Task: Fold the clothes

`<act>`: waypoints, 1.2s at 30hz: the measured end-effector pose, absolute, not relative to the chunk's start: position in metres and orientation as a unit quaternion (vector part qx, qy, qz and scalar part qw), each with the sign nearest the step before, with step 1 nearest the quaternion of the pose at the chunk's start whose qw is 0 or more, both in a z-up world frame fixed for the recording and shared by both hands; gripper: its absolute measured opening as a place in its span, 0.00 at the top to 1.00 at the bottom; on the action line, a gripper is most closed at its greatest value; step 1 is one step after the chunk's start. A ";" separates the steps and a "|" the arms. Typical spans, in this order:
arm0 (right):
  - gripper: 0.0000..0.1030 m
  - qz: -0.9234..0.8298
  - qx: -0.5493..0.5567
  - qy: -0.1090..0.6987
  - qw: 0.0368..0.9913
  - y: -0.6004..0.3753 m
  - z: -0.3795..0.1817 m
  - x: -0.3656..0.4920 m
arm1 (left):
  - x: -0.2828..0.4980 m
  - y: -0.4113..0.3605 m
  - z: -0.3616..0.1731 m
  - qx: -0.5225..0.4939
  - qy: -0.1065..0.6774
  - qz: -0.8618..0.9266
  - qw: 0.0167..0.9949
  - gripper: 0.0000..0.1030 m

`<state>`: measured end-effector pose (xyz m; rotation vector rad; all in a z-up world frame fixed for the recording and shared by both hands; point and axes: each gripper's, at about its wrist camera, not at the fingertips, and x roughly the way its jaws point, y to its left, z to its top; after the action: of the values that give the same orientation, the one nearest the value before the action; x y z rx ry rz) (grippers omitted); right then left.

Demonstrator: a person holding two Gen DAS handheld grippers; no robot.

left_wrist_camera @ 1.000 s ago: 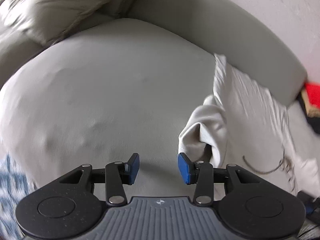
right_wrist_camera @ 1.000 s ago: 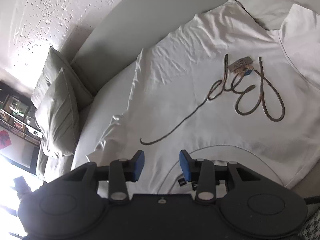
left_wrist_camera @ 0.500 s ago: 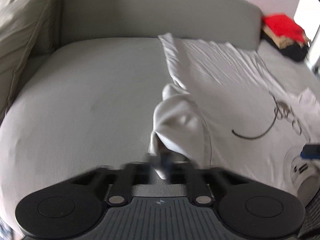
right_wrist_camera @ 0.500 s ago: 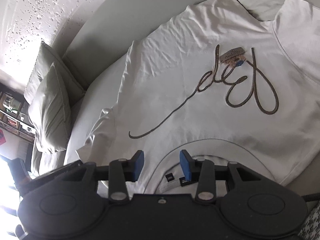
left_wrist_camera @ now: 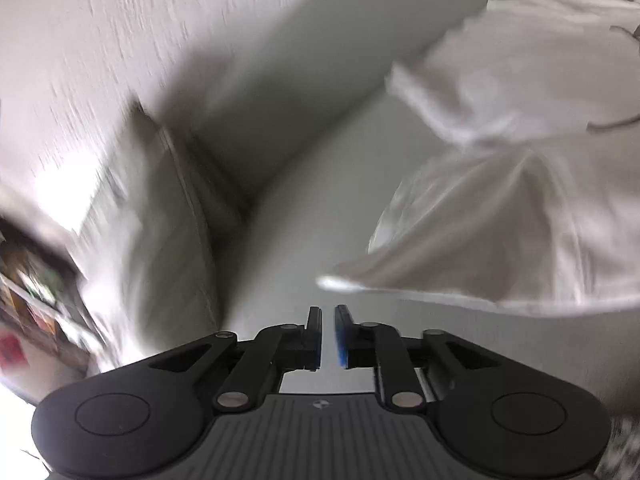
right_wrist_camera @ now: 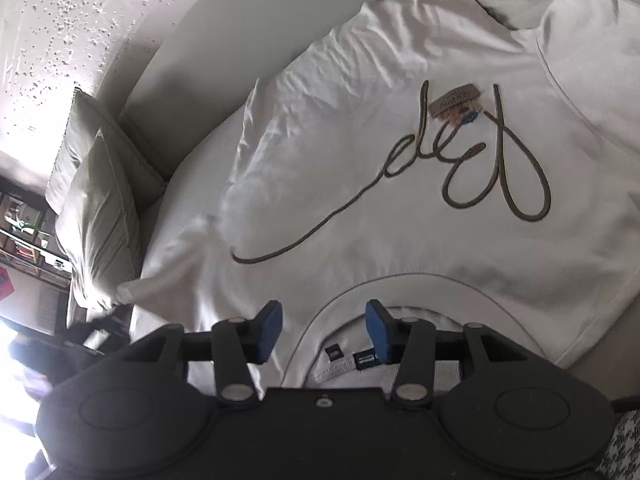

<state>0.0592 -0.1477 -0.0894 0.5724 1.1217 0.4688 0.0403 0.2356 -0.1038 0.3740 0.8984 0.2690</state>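
The right wrist view is sharp and shows the white short-sleeved T-shirt [right_wrist_camera: 400, 184] spread front-up across the pale grey sofa seat [right_wrist_camera: 192, 184]. The neckline lies nearest the camera. Brown cursive embroidered lettering [right_wrist_camera: 472, 176] runs across the chest; it appears to read "dej", but the exact wording cannot be confirmed. A small brown hang tag [right_wrist_camera: 454, 101] rests on the lettering, and its print is too small to read. Two small dark neck labels [right_wrist_camera: 350, 356] sit inside the collar, also illegible.

The right hand-held gripper [right_wrist_camera: 322, 330] hovers over the collar. Its blue-padded fingers stand wide apart and hold nothing. This view also shows two grey-green cushions [right_wrist_camera: 96, 208] at the far end of the sofa, a speckled white wall [right_wrist_camera: 60, 20] and a shelf unit [right_wrist_camera: 28, 236] at the left edge.

The left wrist view is heavily motion-blurred and shows none of the lettering or labels clearly. It shows the left hand-held gripper [left_wrist_camera: 328, 336] with its fingers drawn nearly together, a narrow gap remaining, and nothing between them. The crumpled sleeve [left_wrist_camera: 460, 232] of the shirt lies just ahead of and to the right of the fingertips, apart from them. The sofa backrest [left_wrist_camera: 312, 60] and a cushion [left_wrist_camera: 168, 216] are discernible only as blurred shapes.
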 end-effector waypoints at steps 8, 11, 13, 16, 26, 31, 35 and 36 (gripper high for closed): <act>0.52 0.216 0.287 0.521 0.774 -0.155 -0.091 0.063 | 0.019 0.307 -0.090 -0.142 0.420 0.110 0.890 0.57; 0.52 0.213 0.286 0.528 0.771 -0.150 -0.094 0.065 | 0.025 0.340 -0.101 -0.334 0.391 0.076 0.855 0.57; 0.52 0.218 0.283 0.529 0.770 -0.147 -0.093 0.064 | 0.037 0.346 -0.110 -0.375 0.386 0.071 0.840 0.58; 0.51 0.220 0.279 0.526 0.773 -0.146 -0.090 0.062 | 0.056 0.346 -0.120 -0.398 0.394 0.063 0.826 0.61; 0.50 0.203 0.279 0.532 0.773 -0.150 -0.097 0.064 | 0.097 0.349 -0.146 -0.431 0.401 0.055 0.806 1.00; 0.50 0.201 0.276 0.533 0.774 -0.151 -0.098 0.064 | 0.085 0.325 -0.120 -0.327 0.390 0.103 0.855 1.00; 0.50 0.197 0.272 0.533 0.777 -0.152 -0.100 0.065 | 0.083 0.313 -0.116 -0.287 0.414 0.143 0.852 0.99; 0.49 0.197 0.273 0.533 0.776 -0.153 -0.101 0.066 | 0.084 0.312 -0.116 -0.281 0.417 0.147 0.852 0.99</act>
<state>0.0660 -0.1526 -0.1005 0.5909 1.1543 0.4273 0.0836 0.3122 -0.1157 -0.5919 0.8772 0.3105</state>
